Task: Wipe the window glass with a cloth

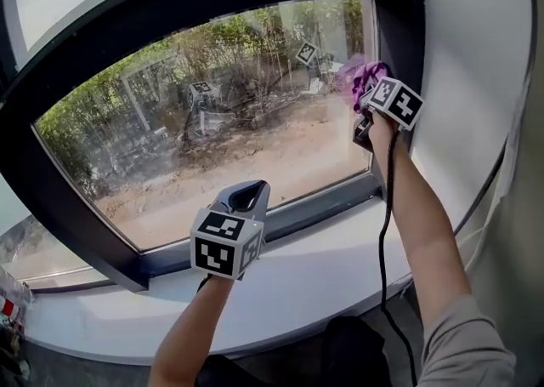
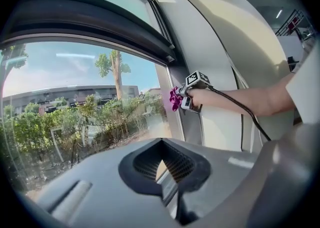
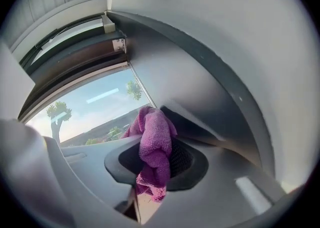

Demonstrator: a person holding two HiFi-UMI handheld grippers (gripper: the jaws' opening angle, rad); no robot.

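Note:
The window glass (image 1: 212, 122) is a wide pane in a dark frame, with trees and bare ground outside. A purple cloth (image 1: 363, 76) is bunched at the pane's upper right corner, with my right gripper (image 1: 365, 98) shut on it. In the right gripper view the cloth (image 3: 155, 147) hangs out of the jaws of that gripper (image 3: 157, 167), close to the glass (image 3: 90, 106) and the frame's right post. My left gripper (image 1: 246, 196) is low at the middle, just before the bottom of the pane, shut and empty. The left gripper view shows the cloth (image 2: 175, 98) far off.
A white sill (image 1: 323, 266) runs under the window. The dark frame post (image 1: 399, 45) and a curved white wall (image 1: 476, 79) stand just right of the cloth. A black cable (image 1: 384, 232) hangs along the right forearm. A small red-and-white item (image 1: 8, 307) sits at the far left.

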